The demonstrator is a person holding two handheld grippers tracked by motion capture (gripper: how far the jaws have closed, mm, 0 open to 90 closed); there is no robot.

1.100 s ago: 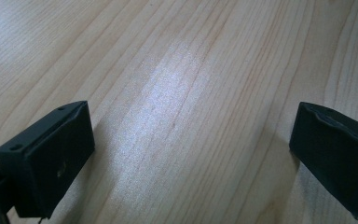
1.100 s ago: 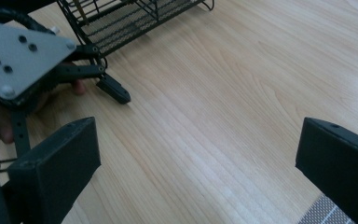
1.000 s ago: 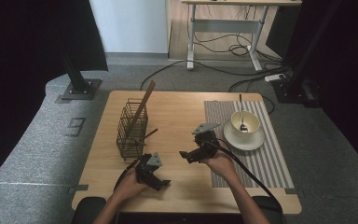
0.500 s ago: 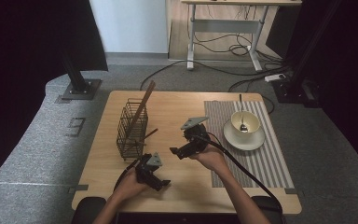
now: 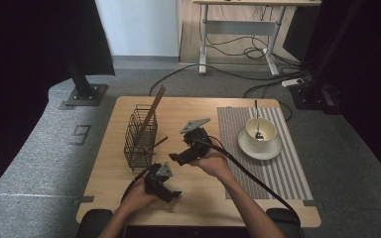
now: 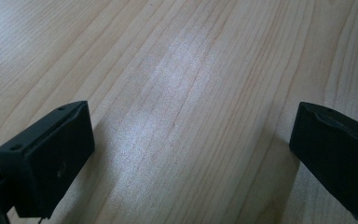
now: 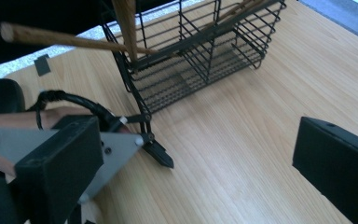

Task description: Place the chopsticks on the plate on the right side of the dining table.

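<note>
Chopsticks (image 5: pixel 151 113) lean out of the wire basket (image 5: pixel 140 136), their long brown shafts propped against its upper rim because the basket is too short to hold them upright; a second stick (image 5: pixel 159 142) pokes out sideways through the mesh on the side facing the right claw (image 5: pixel 177 159). That claw is tilted down toward the basket with both jaws spread wide and nothing between them, which reads as a reach for that loose stick, and its own view looks straight into the basket (image 7: pixel 200 51) with the stick's blunt end (image 7: pixel 9 31) crossing in front. The left claw (image 5: pixel 171 194) rests low near the front edge of the tabletop (image 5: pixel 193 196), also gaping and empty, its jaws framing bare wood (image 6: pixel 186 112); it seems parked out of the way while the other hand works. On the right, a cream cup (image 5: pixel 261 130) with a spoon (image 5: pixel 258 124) standing in it sits on a saucer (image 5: pixel 259 146), and that on a striped grey placemat (image 5: pixel 283 168), well apart from the basket, so the setting looks finished and undisturbed. Pale wood grain covers the tabletop, which stands on grey carpet (image 5: pixel 44 163). Behind it are black stand bases (image 5: pixel 84 91), trailing cables (image 5: pixel 250 52), a power strip (image 5: pixel 293 82) and a desk frame (image 5: pixel 238 25) against a light wall, with dark curtains at both sides.
</note>
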